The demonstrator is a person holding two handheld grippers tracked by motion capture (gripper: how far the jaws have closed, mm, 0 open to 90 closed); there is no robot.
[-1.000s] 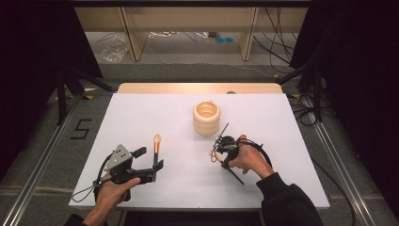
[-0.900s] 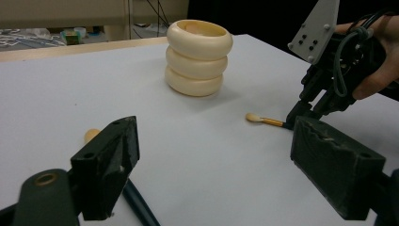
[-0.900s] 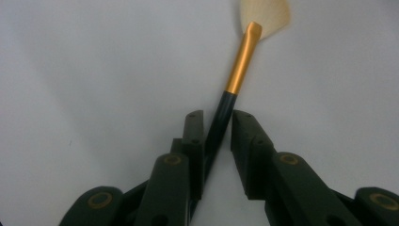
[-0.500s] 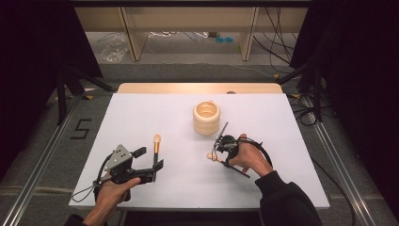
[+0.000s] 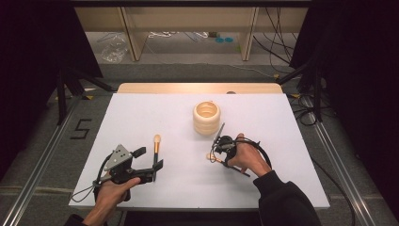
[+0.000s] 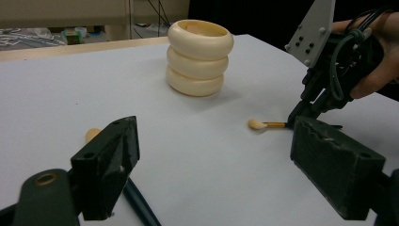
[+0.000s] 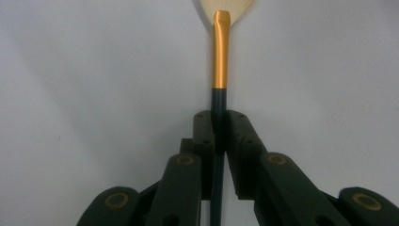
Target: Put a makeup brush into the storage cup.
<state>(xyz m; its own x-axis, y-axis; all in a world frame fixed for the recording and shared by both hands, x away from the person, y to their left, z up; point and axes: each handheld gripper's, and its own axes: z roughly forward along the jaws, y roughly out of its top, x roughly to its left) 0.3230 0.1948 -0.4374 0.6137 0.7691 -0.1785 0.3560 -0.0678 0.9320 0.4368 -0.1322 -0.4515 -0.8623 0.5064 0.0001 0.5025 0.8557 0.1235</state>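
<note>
Right gripper [image 5: 217, 151]: jaws closed tight on the dark handle of a makeup brush [image 7: 219, 66]; they have just been closing, with the handle between them.
Held brush: gold ferrule and pale bristle head run straight out ahead of the jaws; in the left gripper view the head [image 6: 257, 124] lies on or just above the white table [image 5: 141, 113], which of the two I cannot tell.
Left gripper [image 5: 151, 162]: jaws wide apart, nothing between the pads.
Second brush [image 5: 156, 146]: lies on the table just beyond the left jaws, bristle end pointing away from them; its handle passes under the left-hand jaw in the left gripper view.
Ribbed cream cup [image 5: 206, 117]: upright, beyond the right jaws and apart from them.
Open room: bare white surface between the two grippers and ahead of the left jaws.
Edges: the left hand [image 5: 110, 193] sits close to the near table edge; the right hand [image 5: 249, 157] lies farther in, with surface on every side.
</note>
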